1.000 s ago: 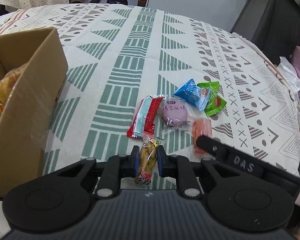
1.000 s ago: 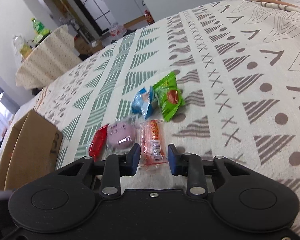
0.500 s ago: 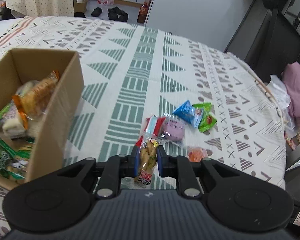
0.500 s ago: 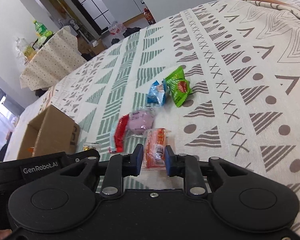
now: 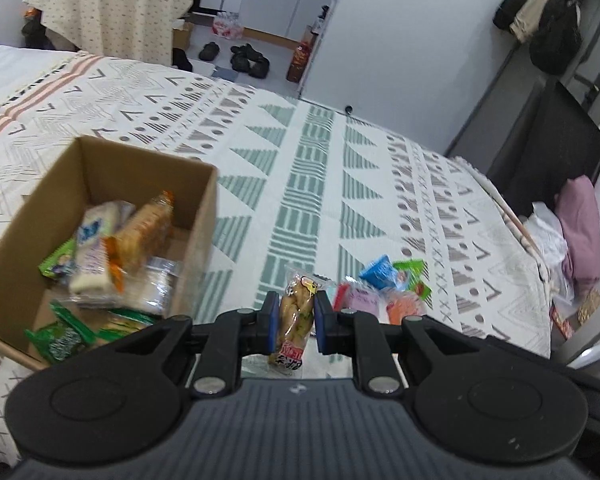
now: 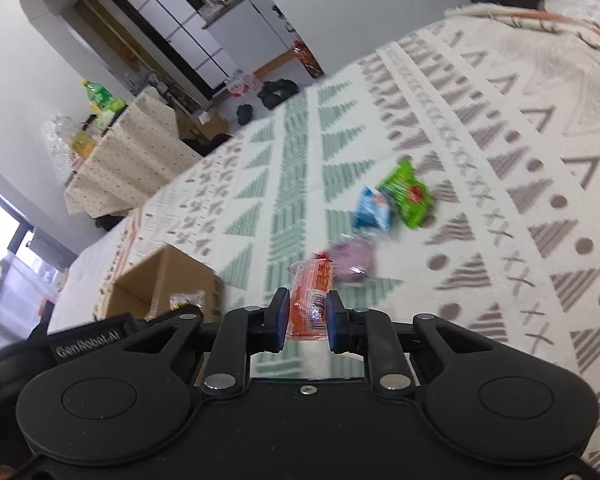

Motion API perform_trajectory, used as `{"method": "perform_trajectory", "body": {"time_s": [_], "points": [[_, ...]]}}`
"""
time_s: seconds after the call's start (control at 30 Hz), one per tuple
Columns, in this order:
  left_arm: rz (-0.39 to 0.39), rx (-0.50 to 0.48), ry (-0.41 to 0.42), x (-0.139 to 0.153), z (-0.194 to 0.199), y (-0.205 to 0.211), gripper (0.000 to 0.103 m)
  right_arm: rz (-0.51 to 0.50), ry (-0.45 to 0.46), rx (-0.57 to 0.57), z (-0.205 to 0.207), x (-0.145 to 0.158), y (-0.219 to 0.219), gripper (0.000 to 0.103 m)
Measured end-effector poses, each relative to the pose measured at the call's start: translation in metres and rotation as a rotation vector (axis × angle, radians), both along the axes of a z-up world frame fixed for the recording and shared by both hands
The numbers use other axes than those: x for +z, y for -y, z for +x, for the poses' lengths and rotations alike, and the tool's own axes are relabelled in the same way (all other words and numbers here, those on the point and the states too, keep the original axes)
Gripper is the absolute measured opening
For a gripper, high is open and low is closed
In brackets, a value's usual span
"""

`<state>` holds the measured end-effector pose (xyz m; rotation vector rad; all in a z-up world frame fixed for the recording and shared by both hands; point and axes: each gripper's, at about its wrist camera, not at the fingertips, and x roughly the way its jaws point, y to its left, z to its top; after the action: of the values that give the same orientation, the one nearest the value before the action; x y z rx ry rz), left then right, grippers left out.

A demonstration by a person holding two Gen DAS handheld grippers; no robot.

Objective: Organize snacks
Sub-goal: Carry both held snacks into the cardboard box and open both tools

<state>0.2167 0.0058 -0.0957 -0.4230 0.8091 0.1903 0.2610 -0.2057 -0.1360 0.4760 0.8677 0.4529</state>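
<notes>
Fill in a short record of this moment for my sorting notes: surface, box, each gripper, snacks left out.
surface: patterned cloth
box: open cardboard box, already holds several packets
left gripper: shut on a yellow snack pack
right gripper: jaws closing, pads pressing an orange pack
left out: blue packet, green packet, pink packet, red packet beside it
</notes>
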Motion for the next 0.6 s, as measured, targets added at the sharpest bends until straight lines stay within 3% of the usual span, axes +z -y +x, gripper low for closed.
{"method": "perform_trajectory", "body": {"time_s": [0.6], "points": [[-0.094,0.14,0.022,0.01,-0.019,-0.082,0.017,-0.014,0.105,0.096,-0.003,0.044,-0.091,0.019]]}}
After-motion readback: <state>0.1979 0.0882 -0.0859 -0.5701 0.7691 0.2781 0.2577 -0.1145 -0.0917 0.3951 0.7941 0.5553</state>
